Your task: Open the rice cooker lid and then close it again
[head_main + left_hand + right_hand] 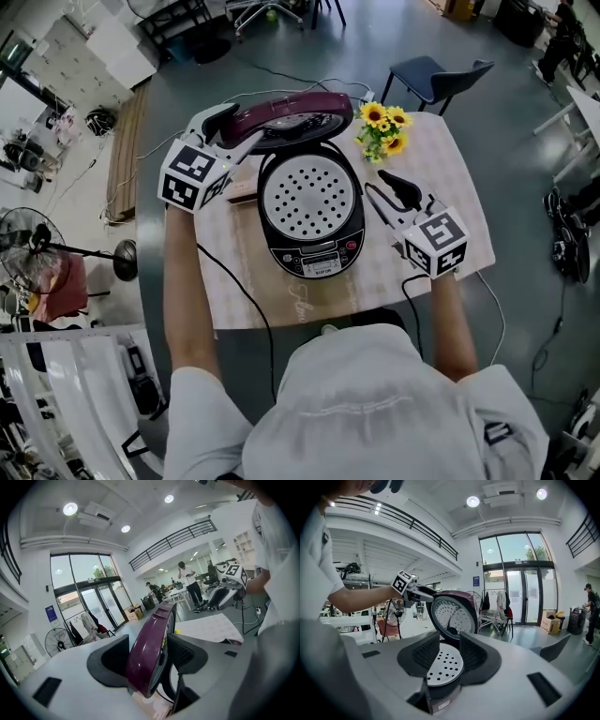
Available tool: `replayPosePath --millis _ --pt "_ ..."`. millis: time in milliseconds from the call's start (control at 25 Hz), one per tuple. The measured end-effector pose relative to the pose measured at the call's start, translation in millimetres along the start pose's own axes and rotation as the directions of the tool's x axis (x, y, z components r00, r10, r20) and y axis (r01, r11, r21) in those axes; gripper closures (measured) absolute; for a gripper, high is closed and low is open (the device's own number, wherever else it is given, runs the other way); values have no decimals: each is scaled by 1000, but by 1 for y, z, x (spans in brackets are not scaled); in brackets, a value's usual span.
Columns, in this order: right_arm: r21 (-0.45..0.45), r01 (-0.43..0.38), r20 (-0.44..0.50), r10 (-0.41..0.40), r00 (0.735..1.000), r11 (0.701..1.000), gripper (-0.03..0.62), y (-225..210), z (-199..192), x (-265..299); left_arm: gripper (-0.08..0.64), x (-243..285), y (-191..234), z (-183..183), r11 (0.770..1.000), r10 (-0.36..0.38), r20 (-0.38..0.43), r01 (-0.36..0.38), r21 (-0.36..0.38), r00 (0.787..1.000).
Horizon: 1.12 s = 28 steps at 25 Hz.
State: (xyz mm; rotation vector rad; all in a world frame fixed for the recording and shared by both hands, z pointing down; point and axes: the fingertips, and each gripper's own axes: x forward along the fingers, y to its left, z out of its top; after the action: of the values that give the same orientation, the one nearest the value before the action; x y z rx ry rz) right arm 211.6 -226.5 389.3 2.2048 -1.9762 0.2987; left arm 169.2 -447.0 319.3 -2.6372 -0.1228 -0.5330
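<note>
Currently the left gripper (234, 129) has its jaws spread astride the rim of the raised purple lid (300, 111), with no firm clamp visible. The rice cooker (311, 211) stands open to that gripper's right. The right gripper (389, 197), jaws apart and empty, has the cooker just to its left.

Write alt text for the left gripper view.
A purple rice cooker lid, raised on edge, stands between the left gripper's two jaws; whether they clamp it is unclear. Behind are the right gripper, a pale tablecloth and tall glass doors.
</note>
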Motion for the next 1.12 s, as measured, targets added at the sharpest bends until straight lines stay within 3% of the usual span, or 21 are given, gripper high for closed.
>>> replayPosePath --millis 520,1120 --pt "-10 -30 -14 30 999 1000 443 39 -18 -28 290 -32 -71 -16 999 -26 2 26 -30 1000" --pt "-8 -53 -70 52 996 999 445 58 -49 -56 290 -45 -120 -40 995 -39 -17 37 -94 999"
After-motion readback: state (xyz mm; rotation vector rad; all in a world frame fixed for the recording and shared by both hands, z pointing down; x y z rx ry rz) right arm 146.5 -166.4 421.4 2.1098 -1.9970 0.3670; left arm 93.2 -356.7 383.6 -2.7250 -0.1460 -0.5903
